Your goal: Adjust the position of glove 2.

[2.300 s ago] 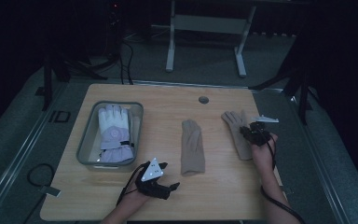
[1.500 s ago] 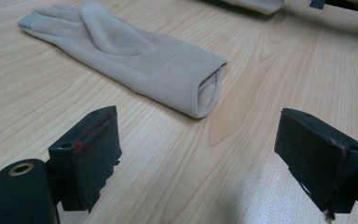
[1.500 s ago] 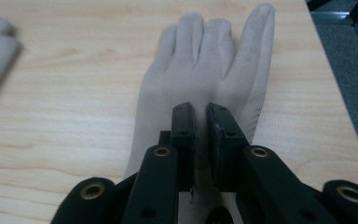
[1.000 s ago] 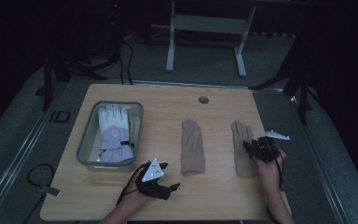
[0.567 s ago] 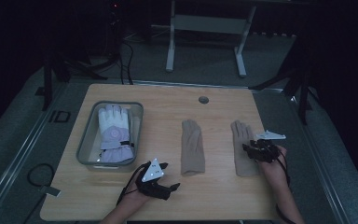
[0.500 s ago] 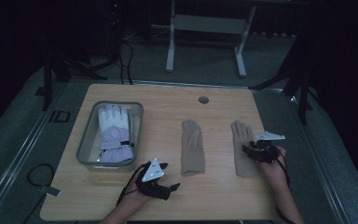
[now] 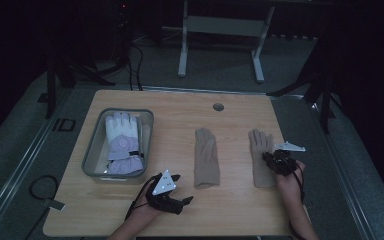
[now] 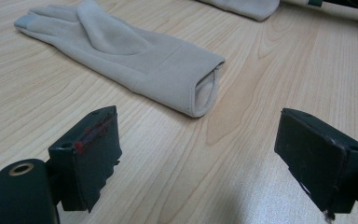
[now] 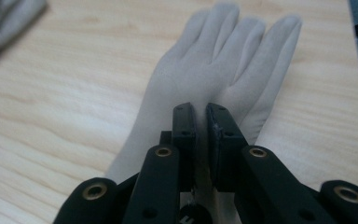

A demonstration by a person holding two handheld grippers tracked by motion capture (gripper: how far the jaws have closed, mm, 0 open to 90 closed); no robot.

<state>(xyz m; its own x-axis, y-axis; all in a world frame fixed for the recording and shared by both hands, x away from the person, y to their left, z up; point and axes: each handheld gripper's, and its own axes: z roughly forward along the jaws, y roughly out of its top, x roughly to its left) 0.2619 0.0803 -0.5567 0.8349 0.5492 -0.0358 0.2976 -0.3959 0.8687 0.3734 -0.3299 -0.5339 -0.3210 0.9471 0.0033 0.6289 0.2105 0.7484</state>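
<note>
My right gripper [image 7: 274, 161] sits at the right of the high view on the right beige glove [image 7: 261, 159]. Its jaws have just been closing and now stand nearly together, pinching what I think is a fold of fabric; the view blurs there. The glove is soft, light and limp, so I'd grip the cuff. My left gripper [image 8: 200, 154] rests with jaws wide and empty, short of the middle glove [image 8: 135, 60].
</note>
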